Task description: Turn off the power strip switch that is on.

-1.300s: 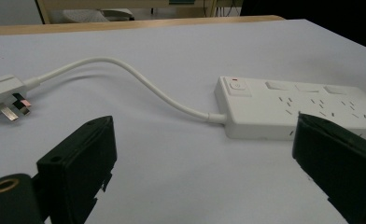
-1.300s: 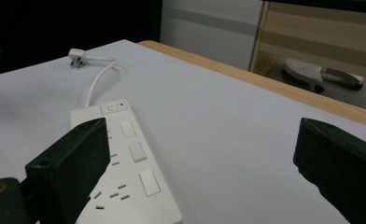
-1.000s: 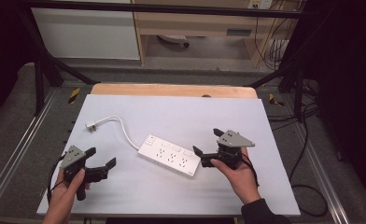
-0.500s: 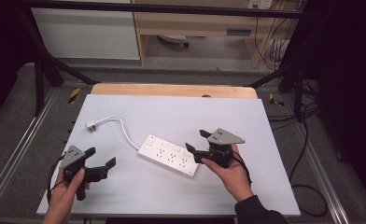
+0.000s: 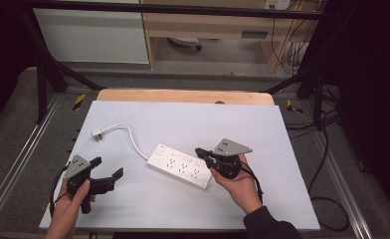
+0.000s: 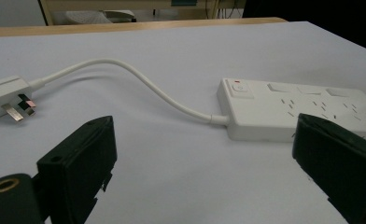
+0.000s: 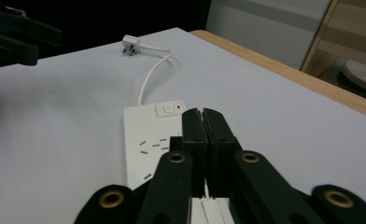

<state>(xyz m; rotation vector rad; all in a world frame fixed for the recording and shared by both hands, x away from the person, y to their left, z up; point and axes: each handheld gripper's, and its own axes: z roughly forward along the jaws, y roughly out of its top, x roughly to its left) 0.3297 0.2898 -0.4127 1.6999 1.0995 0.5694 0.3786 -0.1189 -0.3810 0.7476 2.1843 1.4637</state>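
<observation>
White power strip (image 5: pixel 180 166) lying diagonal mid-table on white sheet (image 5: pixel 262 129), cord curving to plug (image 5: pixel 96 134) at upper left. Right gripper (image 5: pixel 201 152) held low over strip's near end, 2 jaws pressed together, empty. Left gripper (image 5: pixel 106 168) near front-left edge, jaws spread wide, pointing twd strip.

power strip (image 5: pixel 181 165) mid-table (image 5: pixel 282 149), plug (image 5: pixel 96 133) to its far left

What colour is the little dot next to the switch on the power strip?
Red. The dot sits by the switch on the white power strip, clearest in the left gripper view.
</observation>
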